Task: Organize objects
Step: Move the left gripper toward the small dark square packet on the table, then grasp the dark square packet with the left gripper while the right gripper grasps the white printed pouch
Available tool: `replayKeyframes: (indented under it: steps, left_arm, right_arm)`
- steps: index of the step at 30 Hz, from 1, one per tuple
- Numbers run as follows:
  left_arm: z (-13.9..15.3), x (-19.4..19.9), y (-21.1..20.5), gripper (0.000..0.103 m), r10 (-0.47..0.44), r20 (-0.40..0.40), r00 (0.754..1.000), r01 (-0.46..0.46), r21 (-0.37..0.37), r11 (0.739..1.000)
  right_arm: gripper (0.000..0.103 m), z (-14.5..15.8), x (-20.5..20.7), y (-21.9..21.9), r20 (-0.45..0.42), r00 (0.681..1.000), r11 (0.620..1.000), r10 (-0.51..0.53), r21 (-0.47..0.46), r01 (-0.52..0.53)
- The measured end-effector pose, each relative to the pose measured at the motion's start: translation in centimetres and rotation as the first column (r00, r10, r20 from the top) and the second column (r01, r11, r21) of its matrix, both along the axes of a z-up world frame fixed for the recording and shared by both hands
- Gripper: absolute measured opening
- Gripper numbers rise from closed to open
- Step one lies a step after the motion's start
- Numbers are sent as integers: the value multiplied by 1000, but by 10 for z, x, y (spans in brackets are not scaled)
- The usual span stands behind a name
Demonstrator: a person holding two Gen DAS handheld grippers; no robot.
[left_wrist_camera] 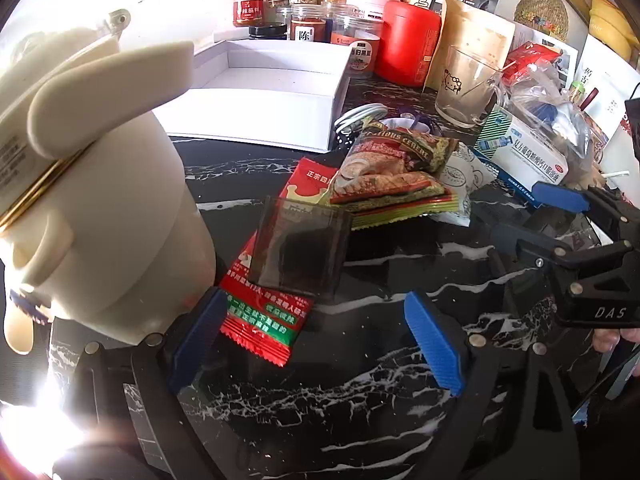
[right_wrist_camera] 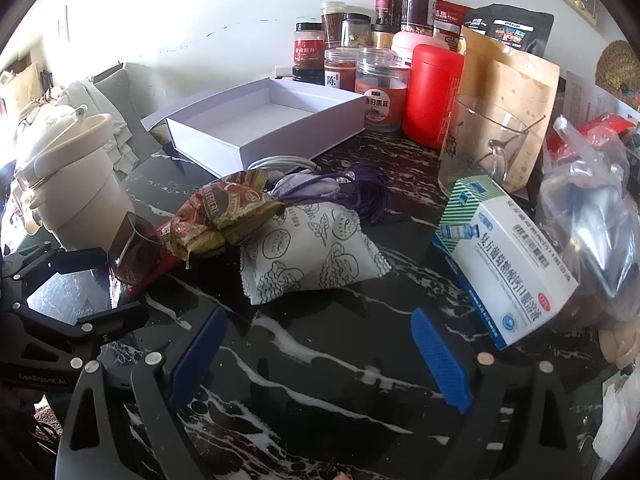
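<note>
A: Biggest thing first. Where's the white box (right_wrist_camera: 256, 128)?

B: At eleven o'clock in the right wrist view, lid folded back, nothing in it that I can see. So I'd judge the sorting has barely begun.

A: And the cream jug (left_wrist_camera: 120, 220)?

B: At nine o'clock in the left wrist view, standing upright on the black marble table (left_wrist_camera: 360, 400).

A: What waits to be organized?

B: The blue-and-white medicine box (right_wrist_camera: 508, 264) at three o'clock, tilted. The printed white pouch (right_wrist_camera: 312, 256) at centre, the cereal sachet (right_wrist_camera: 224, 212) overlapping its left edge. In the left view, the red packet (left_wrist_camera: 260, 312) lies flat with a small smoky clear cup (left_wrist_camera: 300, 244) resting on it.

A: The tools?

B: Left gripper (left_wrist_camera: 316, 340) is spread wide, empty, the red packet's corner just beside one pad. Right gripper (right_wrist_camera: 320, 364) is likewise agape over bare marble, holding nothing.
</note>
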State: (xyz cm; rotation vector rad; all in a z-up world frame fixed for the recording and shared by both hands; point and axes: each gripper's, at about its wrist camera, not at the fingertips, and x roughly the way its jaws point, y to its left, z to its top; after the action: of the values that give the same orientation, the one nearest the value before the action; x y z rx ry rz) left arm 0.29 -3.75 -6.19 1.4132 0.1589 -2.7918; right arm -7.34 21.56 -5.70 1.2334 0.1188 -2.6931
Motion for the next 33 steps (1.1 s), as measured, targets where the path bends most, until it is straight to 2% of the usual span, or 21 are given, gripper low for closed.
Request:
replayKeyframes:
  steps: [11, 17, 22, 30, 31, 33]
  left_arm:
    - [-4, -12, 0, 89, -3, 26, 1000, 1, 56, 998]
    - [-6, -16, 10, 87, -28, 33, 999, 28, 25, 999]
    - [-7, -20, 9, 79, -18, 39, 999, 16, 46, 999]
    - [-7, -24, 10, 65, -3, 30, 1000, 3, 21, 1000]
    - [-7, -24, 9, 64, 2, 27, 1000, -2, 21, 1000]
    - [-6, -24, 7, 54, 13, 17, 1000, -14, 12, 1000]
  right_arm:
    - [95, -7, -34, -5, 3, 1000, 998, 31, 50, -31]
    - [99, -12, -51, -10, 7, 997, 995, 73, 73, -73]
    - [99, -17, -59, -10, 17, 996, 994, 84, 61, -85]
    - [99, -22, -65, -4, 41, 995, 996, 86, 10, -86]
    - [97, -23, -65, -4, 43, 995, 996, 86, 5, -87]
    - [89, -24, -65, -3, 54, 993, 995, 102, -24, -101]
